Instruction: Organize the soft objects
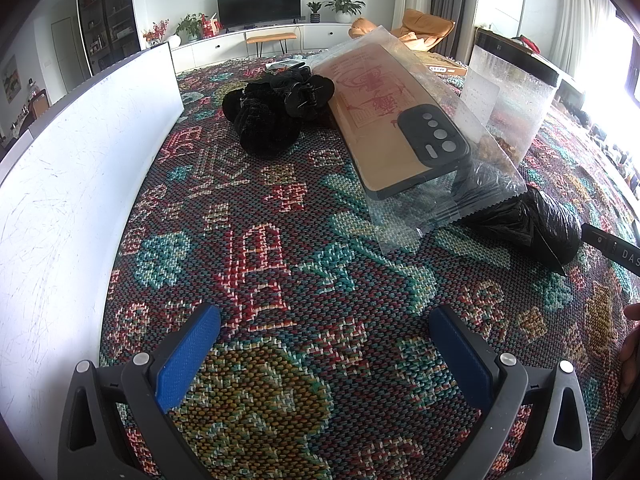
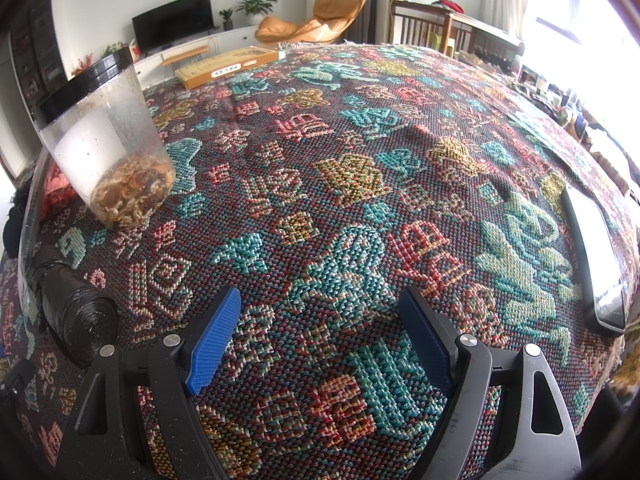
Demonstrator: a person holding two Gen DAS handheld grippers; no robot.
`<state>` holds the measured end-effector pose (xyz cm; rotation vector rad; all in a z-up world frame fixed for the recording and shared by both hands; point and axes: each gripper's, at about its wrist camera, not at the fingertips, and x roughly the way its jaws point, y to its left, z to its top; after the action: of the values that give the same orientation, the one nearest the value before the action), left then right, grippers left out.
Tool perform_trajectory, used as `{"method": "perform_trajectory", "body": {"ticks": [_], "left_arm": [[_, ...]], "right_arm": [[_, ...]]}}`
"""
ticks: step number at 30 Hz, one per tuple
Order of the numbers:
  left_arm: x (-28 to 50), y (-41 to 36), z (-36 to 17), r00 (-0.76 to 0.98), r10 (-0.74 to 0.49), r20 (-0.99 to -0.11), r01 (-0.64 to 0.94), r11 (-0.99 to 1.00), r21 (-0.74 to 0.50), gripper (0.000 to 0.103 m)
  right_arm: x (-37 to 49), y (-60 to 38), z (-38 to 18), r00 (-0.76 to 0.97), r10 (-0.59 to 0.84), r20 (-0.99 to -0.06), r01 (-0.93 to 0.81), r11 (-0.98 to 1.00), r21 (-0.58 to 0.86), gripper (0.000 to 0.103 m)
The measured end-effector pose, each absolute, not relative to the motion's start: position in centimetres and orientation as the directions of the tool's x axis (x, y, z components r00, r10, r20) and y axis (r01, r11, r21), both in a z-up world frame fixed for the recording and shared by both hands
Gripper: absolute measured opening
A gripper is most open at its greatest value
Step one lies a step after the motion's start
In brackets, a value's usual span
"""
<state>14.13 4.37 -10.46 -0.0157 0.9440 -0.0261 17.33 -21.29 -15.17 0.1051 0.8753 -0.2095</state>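
Observation:
In the left wrist view a black furry scrunchie (image 1: 262, 120) lies on the patterned woven cloth (image 1: 280, 248), with a black claw hair clip (image 1: 308, 92) just behind it. A clear plastic bag (image 1: 404, 128) holding a tan card and a black phone case lies to the right. A roll of black plastic bags (image 1: 548, 224) rests at its lower right corner; the roll of black bags (image 2: 78, 312) also shows at the left of the right wrist view. My left gripper (image 1: 324, 320) is open over bare cloth. My right gripper (image 2: 320, 300) is open too, with nothing between its fingers.
A white board (image 1: 80, 168) stands along the left. A clear jar with a black lid (image 2: 104, 140) holds dried bits. A flat yellow box (image 2: 226, 66) lies at the far edge. A phone-like slab (image 2: 596, 256) lies at the right. A person's fingers (image 1: 630, 344) show at the right edge.

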Motion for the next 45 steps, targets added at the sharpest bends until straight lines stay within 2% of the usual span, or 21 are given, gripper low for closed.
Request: {"method": "perform_trajectory", "body": {"ticks": [30, 37, 41, 43, 44, 45], "left_arm": [[14.4, 4.4, -10.2, 0.574, -0.031, -0.818, 0.004, 0.999, -0.035, 0.103], [21.5, 8.0, -5.8, 0.613, -0.117, -0.782, -0.083, 0.974, -0.211, 0.103], [27.9, 10.6, -5.5, 0.582, -0.131, -0.803, -0.185, 0.940, -0.287, 0.103], [29.4, 12.3, -6.5, 0.558, -0.110, -0.822, -0.273, 0.912, -0.307, 0.100], [29.1, 13.3, -7.0, 0.559, -0.100, -0.823, -0.339, 0.879, -0.336, 0.094], [28.3, 14.2, -7.4, 0.578, -0.121, -0.807, -0.383, 0.833, -0.399, 0.093]], "right_arm": [[17.3, -21.3, -15.2, 0.622, -0.139, -0.770, 0.224, 0.974, 0.006, 0.083], [17.3, -21.3, -15.2, 0.622, -0.139, -0.770, 0.224, 0.974, 0.005, 0.083], [17.3, -21.3, -15.2, 0.622, -0.139, -0.770, 0.224, 0.975, 0.006, 0.083], [17.3, -21.3, -15.2, 0.622, -0.139, -0.770, 0.224, 0.975, 0.006, 0.083], [17.3, -21.3, -15.2, 0.622, -0.139, -0.770, 0.224, 0.975, 0.006, 0.083], [17.3, -21.3, -15.2, 0.622, -0.138, -0.770, 0.224, 0.975, 0.006, 0.083]]}}
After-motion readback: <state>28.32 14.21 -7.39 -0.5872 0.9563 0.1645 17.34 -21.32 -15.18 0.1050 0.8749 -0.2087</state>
